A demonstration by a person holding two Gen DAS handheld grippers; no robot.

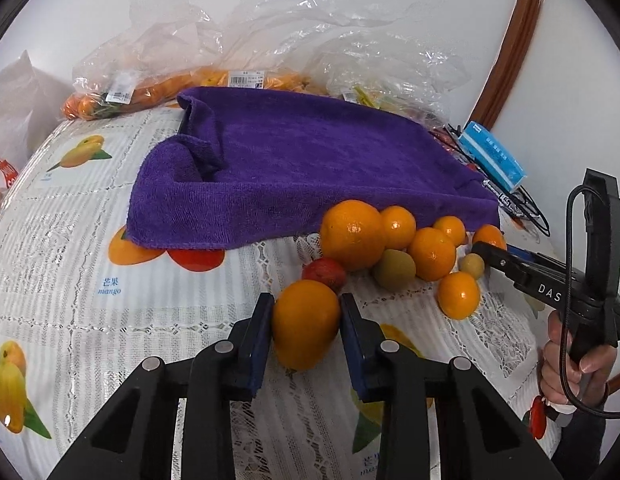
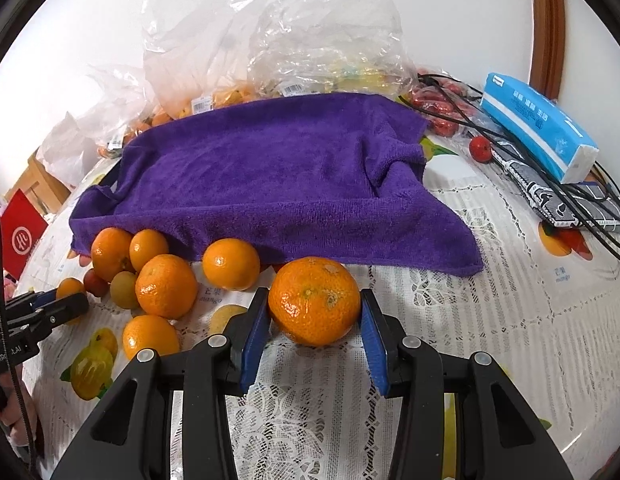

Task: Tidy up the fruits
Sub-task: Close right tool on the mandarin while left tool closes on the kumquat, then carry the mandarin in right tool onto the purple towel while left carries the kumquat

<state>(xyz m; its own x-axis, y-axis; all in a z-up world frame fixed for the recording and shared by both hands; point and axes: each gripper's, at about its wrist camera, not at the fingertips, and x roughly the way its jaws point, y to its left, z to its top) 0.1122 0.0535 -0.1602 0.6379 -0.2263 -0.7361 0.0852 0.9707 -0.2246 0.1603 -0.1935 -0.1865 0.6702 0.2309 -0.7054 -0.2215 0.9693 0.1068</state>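
Left tongs [image 1: 306, 320] clench a smooth orange [image 1: 306, 324] at lower centre of their view, and right tongs [image 2: 314, 312] clamp a dimpled mandarin [image 2: 314, 300] mid-frame. Both fruits sit on the desk [image 2: 489, 320]. Round skins, narrow pads: a hasty lift could squirt either into the loose fruit pile [image 1: 413, 248].

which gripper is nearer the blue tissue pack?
Right. The right gripper, with an orange between its pads, sits nearer the blue tissue pack at the table's far right edge. The left gripper works across the fruit pile, farther away.
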